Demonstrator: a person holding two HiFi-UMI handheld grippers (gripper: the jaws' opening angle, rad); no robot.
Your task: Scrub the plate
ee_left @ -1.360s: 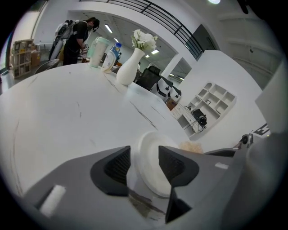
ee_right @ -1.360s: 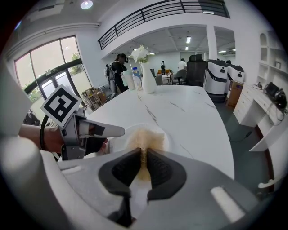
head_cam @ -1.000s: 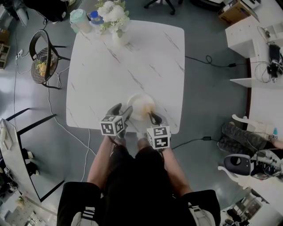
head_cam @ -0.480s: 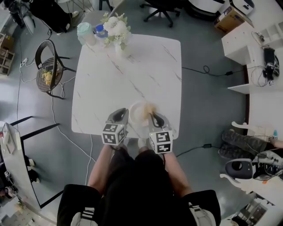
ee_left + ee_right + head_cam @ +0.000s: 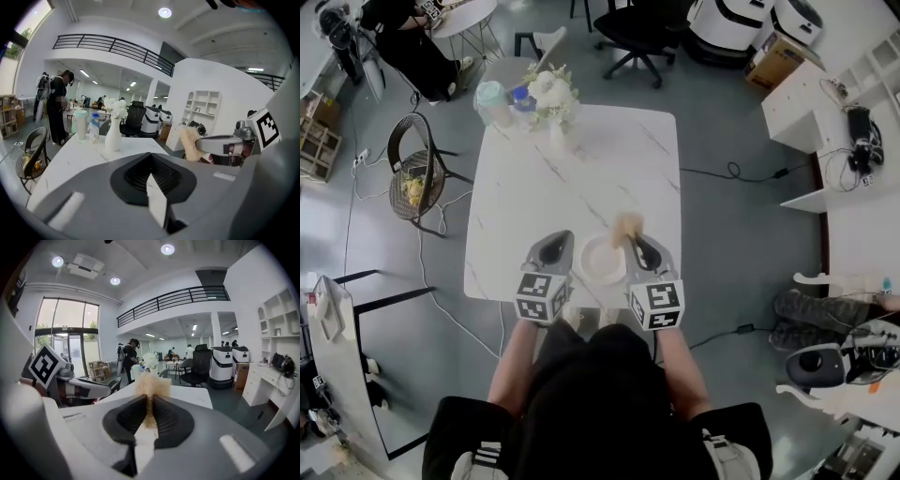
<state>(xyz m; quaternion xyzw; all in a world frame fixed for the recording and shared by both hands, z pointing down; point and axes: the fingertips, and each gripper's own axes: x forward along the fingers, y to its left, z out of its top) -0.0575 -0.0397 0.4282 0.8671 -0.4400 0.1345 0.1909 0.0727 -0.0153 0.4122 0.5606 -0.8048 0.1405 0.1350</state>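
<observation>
Head view: the plate sits on the table. Left of the plate is the left gripper, shut tight and holding nothing. Right of the plate, the right gripper pinches the sponge by the plate's far rim.

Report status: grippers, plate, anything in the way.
Left gripper just closed, empty. Right gripper shut on tan sponge. Plate on table between both grippers, untouched. Flower vase at far edge, well apart.
</observation>
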